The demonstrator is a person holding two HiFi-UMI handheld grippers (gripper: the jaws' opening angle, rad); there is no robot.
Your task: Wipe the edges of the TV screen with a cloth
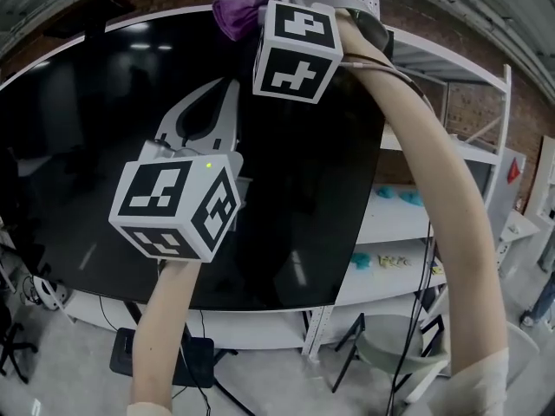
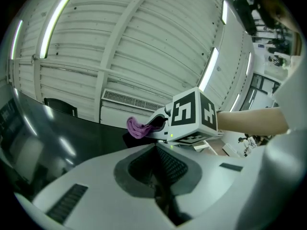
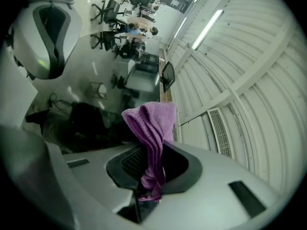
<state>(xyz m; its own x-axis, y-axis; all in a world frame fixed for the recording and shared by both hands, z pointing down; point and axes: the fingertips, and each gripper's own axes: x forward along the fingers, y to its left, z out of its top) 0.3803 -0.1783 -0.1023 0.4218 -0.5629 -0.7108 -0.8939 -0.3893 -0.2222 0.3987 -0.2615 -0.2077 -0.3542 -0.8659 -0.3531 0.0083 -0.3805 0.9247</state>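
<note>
A large black TV screen (image 1: 87, 146) fills the head view. A purple cloth (image 1: 236, 11) lies against its top edge, pinched in my right gripper (image 1: 258, 17), whose marker cube (image 1: 297, 50) covers the jaws. In the right gripper view the cloth (image 3: 153, 128) stands folded up out of the shut right gripper (image 3: 152, 152), beside the dark screen (image 3: 86, 123). My left gripper (image 1: 221, 94) hovers in front of the upper middle of the screen, below and left of the cloth. The left gripper (image 2: 156, 147) is shut on nothing and looks toward the cloth (image 2: 138, 127).
A white shelving rack (image 1: 451, 154) stands behind the TV's right side, with small teal things (image 1: 399, 196) on a shelf. A grey chair (image 1: 390, 345) and cables sit on the floor below. The corrugated ceiling with strip lights (image 2: 53, 25) is overhead.
</note>
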